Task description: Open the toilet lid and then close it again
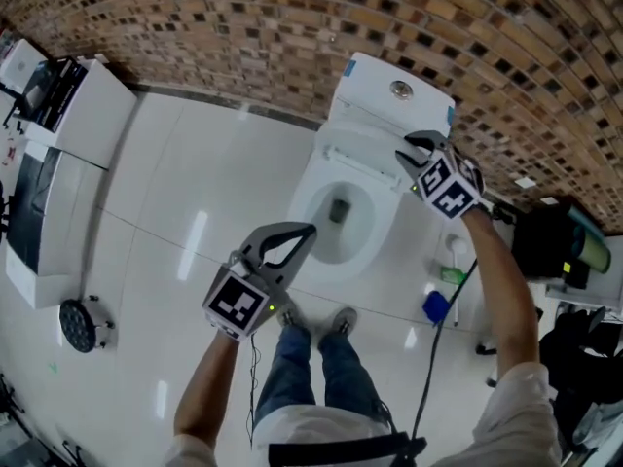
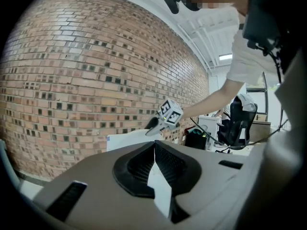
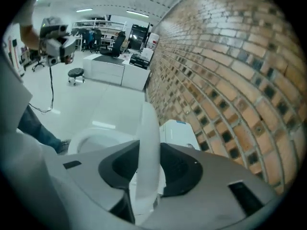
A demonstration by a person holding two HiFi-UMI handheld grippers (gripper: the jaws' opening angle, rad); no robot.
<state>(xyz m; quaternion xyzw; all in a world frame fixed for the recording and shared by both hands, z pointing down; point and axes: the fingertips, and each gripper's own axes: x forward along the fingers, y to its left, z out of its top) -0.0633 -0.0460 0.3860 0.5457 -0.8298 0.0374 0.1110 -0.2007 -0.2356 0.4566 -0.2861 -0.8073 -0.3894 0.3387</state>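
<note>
The white toilet (image 1: 336,212) stands against the brick wall with its tank (image 1: 394,90) behind it and the bowl uncovered. Its lid (image 3: 148,128) is raised, and the lid's thin edge runs between the jaws of my right gripper (image 3: 146,147), which are shut on it. From the head view, my right gripper (image 1: 407,151) sits at the lid's right side, just in front of the tank. Nearer to me, my left gripper (image 1: 310,230) hovers before the bowl, shut and empty. Its tips (image 2: 154,145) meet, and it points at the wall and the right gripper (image 2: 151,127).
A white cabinet (image 1: 58,163) lines the left side, with a round black object (image 1: 78,324) on the floor by it. A blue container (image 1: 437,306) and a black cable lie right of the toilet, beside a black box (image 1: 550,241). The person's feet (image 1: 316,324) are in front of the bowl.
</note>
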